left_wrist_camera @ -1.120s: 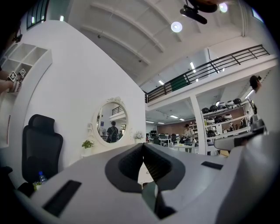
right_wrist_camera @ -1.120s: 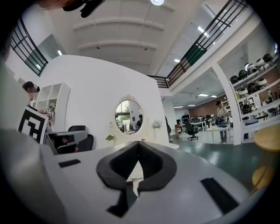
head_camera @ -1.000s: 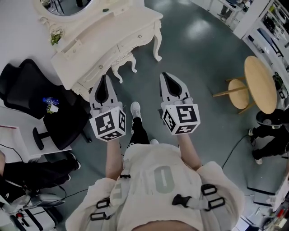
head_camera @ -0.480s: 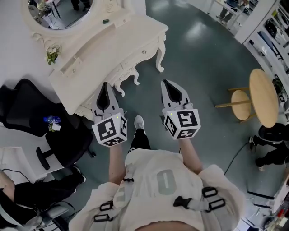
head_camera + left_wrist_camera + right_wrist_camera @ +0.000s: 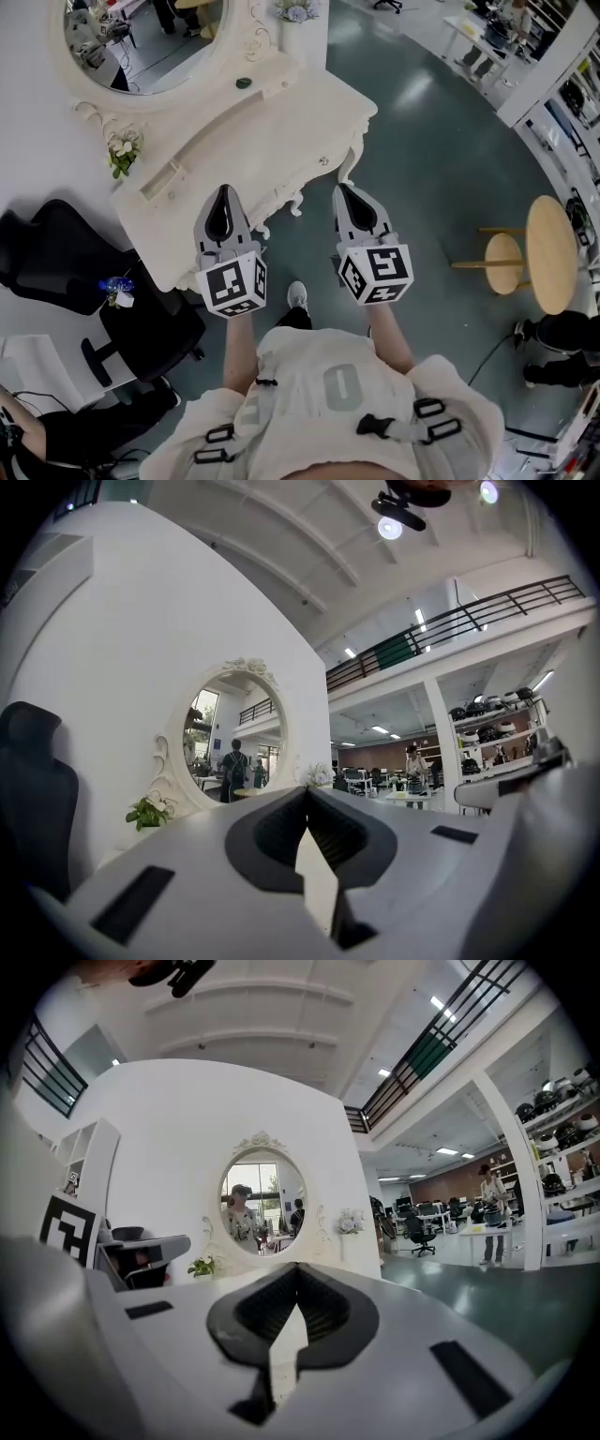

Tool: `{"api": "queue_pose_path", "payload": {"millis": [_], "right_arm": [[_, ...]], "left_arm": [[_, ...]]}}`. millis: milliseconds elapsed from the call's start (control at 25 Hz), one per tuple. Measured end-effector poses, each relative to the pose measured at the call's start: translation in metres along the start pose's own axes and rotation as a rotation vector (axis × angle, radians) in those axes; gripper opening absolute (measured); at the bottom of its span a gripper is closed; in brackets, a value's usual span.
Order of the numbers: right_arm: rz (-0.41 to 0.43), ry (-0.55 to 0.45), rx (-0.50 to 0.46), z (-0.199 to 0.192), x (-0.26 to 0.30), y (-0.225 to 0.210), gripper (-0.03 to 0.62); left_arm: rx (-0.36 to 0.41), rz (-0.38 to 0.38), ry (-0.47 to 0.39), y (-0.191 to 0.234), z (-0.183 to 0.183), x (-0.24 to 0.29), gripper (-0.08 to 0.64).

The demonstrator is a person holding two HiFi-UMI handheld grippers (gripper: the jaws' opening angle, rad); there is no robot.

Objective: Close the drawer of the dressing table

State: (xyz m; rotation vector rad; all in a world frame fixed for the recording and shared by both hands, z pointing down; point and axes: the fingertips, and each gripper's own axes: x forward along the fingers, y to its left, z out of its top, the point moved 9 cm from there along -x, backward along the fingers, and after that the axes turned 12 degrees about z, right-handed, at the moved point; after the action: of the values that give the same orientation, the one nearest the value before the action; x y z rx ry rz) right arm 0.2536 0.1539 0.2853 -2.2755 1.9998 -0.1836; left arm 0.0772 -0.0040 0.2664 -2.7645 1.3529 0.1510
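The cream dressing table with its oval mirror stands ahead of me in the head view. One small drawer knob shows on its carved front. My left gripper is shut and empty, its tip over the table's front edge and hiding part of that front. My right gripper is also shut and empty, just right of the knob, over the floor by the table's leg. I cannot tell which drawer stands open. The left gripper and right gripper both point level at the mirror.
A black office chair stands left of the dressing table. A small plant sits on the table's left end. A round wooden table and stool stand far right. The person's shoe shows below the grippers.
Both grippers have moved forward together toward the dressing table, which now lies right at their tips. The jaws stayed shut.
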Motion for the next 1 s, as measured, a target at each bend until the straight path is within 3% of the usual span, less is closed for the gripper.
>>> {"api": "queue_pose_path", "payload": {"millis": [360, 1000], "right_arm": [[0.074, 0.016, -0.034, 0.013, 0.085, -0.009, 0.009], [0.193, -0.050, -0.005, 0.037, 0.138, -0.065, 0.009]], "left_arm": [[-0.018, 0.044, -0.015, 0.028, 0.003, 0.064, 0.020], [0.027, 0.214, -0.035, 0.013, 0.010, 0.093, 0.019]]}}
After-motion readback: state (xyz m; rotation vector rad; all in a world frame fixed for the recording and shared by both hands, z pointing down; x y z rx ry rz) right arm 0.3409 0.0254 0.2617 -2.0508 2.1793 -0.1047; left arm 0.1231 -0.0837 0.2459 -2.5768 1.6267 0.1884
